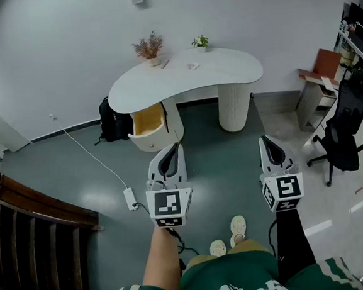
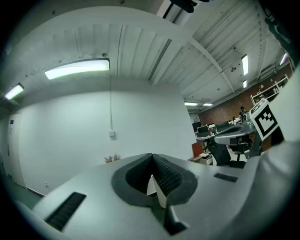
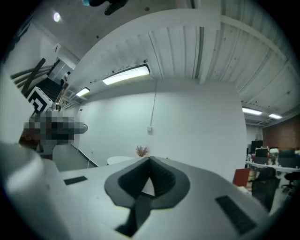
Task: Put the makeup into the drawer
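Observation:
A white curved table stands by the far wall. Its drawer is pulled open under the left end, showing a yellow inside. On the tabletop lie a slim makeup stick and a small flat makeup item. My left gripper hangs level over the floor, well short of the drawer, its jaws shut on nothing. My right gripper is held level beside it, also shut and empty. Both point toward the table.
A dried-flower pot and a small green plant stand at the table's back edge. A black backpack leans left of the drawer. A power strip with cable lies on the floor. An office chair stands right, a wooden railing left.

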A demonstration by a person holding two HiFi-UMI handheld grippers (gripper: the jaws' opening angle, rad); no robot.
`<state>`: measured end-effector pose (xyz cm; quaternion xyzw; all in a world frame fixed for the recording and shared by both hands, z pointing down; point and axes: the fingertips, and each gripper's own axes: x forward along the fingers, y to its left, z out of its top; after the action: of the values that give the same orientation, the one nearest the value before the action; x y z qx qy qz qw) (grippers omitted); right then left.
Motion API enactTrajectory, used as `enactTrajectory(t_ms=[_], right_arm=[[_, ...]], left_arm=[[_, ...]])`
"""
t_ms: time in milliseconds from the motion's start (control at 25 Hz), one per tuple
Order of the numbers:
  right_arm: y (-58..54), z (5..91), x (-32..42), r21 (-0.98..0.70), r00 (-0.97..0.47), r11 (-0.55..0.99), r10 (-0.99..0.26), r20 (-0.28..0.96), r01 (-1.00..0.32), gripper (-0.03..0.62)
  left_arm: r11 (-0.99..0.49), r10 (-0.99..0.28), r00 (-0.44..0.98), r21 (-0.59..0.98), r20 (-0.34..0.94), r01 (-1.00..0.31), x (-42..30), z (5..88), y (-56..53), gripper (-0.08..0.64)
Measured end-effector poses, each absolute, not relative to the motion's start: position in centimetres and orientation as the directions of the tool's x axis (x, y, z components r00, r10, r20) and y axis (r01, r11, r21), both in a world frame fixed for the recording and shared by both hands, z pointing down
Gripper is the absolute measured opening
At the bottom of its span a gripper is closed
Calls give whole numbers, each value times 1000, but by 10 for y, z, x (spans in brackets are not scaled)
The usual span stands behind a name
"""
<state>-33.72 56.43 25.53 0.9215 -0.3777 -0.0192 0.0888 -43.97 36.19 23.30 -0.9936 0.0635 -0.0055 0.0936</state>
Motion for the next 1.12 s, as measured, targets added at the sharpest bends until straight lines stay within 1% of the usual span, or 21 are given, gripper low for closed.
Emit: enactTrajectory(t_ms=[360, 640, 720, 920, 1120], right_arm=[[544, 245, -359, 179, 708, -695, -706, 15, -697, 3], [535, 241, -348, 180, 696, -685, -718, 3, -706, 3], [530, 241, -339, 181, 691, -680, -723, -3, -710, 3], [514, 246, -301, 181, 678, -668, -735, -13, -722, 3], [488, 247, -242, 171, 663, -657, -748, -25, -735, 3]], left_arm=[[-976, -131, 991, -174, -4, -129, -459, 230, 344, 0], [-978, -118, 993, -174, 21, -113, -443, 236, 337, 8], [-982, -97, 995, -167, 27, -91, -431, 240, 337, 136], [-988, -68, 997, -142, 20, -65, -391, 247, 329, 255], [-985, -84, 996, -152, 21, -80, -336, 248, 305, 264]])
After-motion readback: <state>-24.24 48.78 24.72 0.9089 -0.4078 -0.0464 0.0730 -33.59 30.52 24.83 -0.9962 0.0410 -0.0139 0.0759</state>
